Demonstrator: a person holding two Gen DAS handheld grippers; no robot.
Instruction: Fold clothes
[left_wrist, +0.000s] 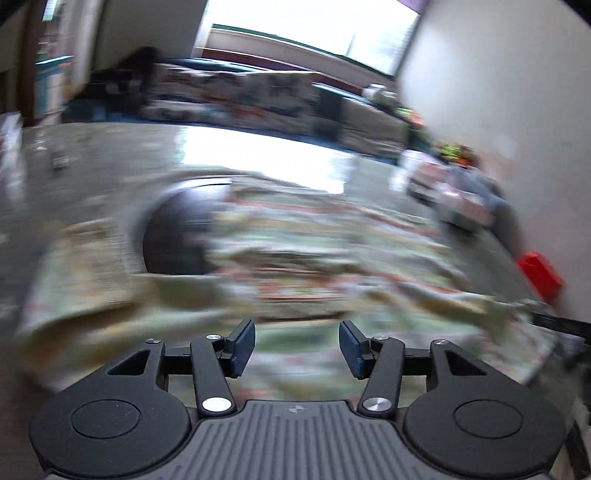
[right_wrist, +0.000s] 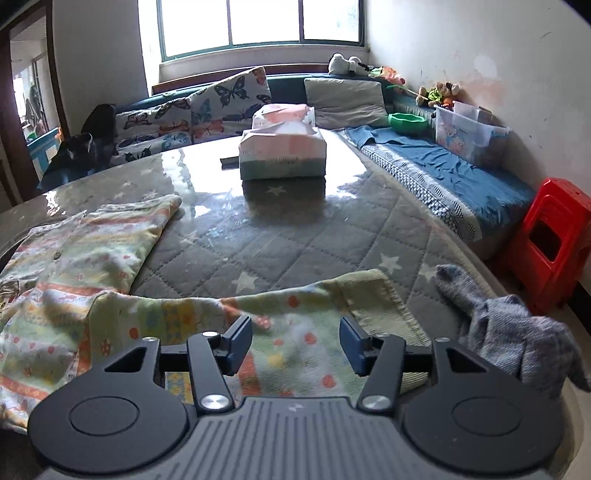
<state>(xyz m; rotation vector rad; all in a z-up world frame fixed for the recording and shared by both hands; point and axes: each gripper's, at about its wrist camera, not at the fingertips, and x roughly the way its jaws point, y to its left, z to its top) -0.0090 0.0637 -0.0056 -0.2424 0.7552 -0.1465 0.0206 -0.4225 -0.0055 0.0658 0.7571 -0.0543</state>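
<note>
Patterned garment (right_wrist: 110, 266): spread left of the tissue box (right_wrist: 282, 153), sleeve reaching under the right gripper (right_wrist: 295, 345). Soft, light, floppy; best pinched at the sleeve hem. Right gripper, left gripper (left_wrist: 297, 345): both released, empty.

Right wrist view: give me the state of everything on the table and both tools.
Patterned garment: spread on the table, partly folded, one edge lying under the right tool.
Grey socks: loose heap at the table's right edge.
Tissue pack: upright, tissue sticking out.
Right tool: open, holding nothing.
Left tool: open, empty; its view is blurred.
</note>
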